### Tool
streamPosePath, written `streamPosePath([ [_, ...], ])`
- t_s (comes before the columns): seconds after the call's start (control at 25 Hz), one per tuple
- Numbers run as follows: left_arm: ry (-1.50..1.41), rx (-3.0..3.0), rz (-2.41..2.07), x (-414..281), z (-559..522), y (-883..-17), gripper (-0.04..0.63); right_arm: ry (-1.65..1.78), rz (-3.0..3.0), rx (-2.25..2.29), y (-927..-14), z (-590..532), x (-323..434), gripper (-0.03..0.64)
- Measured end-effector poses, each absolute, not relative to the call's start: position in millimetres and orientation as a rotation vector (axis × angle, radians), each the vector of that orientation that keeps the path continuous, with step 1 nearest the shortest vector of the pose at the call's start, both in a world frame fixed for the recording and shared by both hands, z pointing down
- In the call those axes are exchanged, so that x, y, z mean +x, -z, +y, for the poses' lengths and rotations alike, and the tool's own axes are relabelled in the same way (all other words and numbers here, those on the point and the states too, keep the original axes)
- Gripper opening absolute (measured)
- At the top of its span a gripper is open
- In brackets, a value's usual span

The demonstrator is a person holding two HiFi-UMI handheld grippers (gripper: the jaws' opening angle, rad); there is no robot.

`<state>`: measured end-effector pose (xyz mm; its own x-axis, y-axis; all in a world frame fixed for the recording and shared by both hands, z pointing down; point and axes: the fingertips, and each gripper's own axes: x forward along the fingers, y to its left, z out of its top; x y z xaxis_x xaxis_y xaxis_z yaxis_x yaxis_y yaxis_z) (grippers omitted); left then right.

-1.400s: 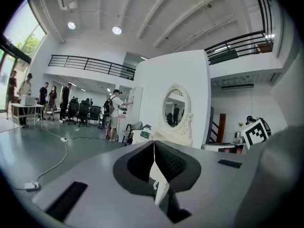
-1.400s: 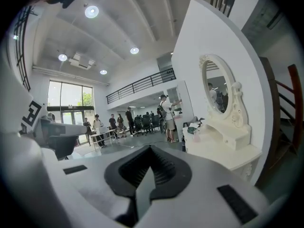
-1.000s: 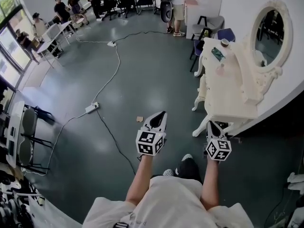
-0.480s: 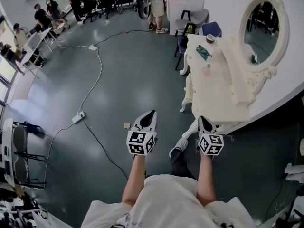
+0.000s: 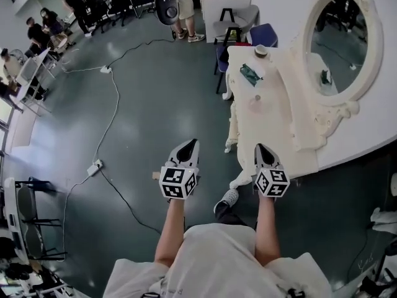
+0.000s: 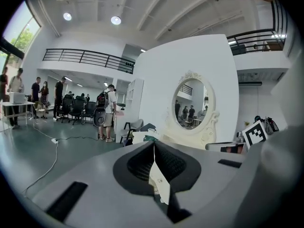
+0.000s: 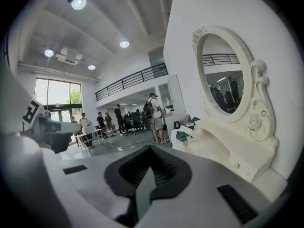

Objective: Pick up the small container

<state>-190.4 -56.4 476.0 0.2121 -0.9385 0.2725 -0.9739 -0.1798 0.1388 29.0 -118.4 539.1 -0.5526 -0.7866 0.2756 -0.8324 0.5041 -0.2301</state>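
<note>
A cream dressing table (image 5: 276, 135) with an oval mirror (image 5: 338, 33) stands at the right of the head view. On its far end sit a small round container (image 5: 261, 50), a green packet (image 5: 250, 74) and a small pale pink item (image 5: 257, 99). My left gripper (image 5: 191, 143) is shut and empty over the floor, left of the table. My right gripper (image 5: 258, 146) is shut and empty above the table's near end, well short of the items. In the right gripper view the container (image 7: 190, 125) and packet (image 7: 182, 136) lie far ahead of the shut jaws.
Cables and a power strip (image 5: 94, 167) run across the grey floor. Chairs (image 5: 239, 18) stand beyond the table's far end. Several people (image 5: 181, 5) stand at the back of the room near desks. A white wall runs behind the mirror.
The person has stepped forward and rightward, so the dressing table is nearer and the right gripper now reaches over its near end. Both grippers stay shut and empty.
</note>
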Motion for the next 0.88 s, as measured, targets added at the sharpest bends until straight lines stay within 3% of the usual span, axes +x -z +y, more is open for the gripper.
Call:
streamPosePath([
  [0.32, -0.195, 2.247, -1.778, -168, -150, -473, 0.029, -0.504, -2.633, 1.466, -534, -216, 50, 0.017],
  [0.88, -0.253, 2.235, -1.687, -150, -199, -511, 0.029, -0.403, -2.64, 1.395, -554, -300, 37, 0.039],
])
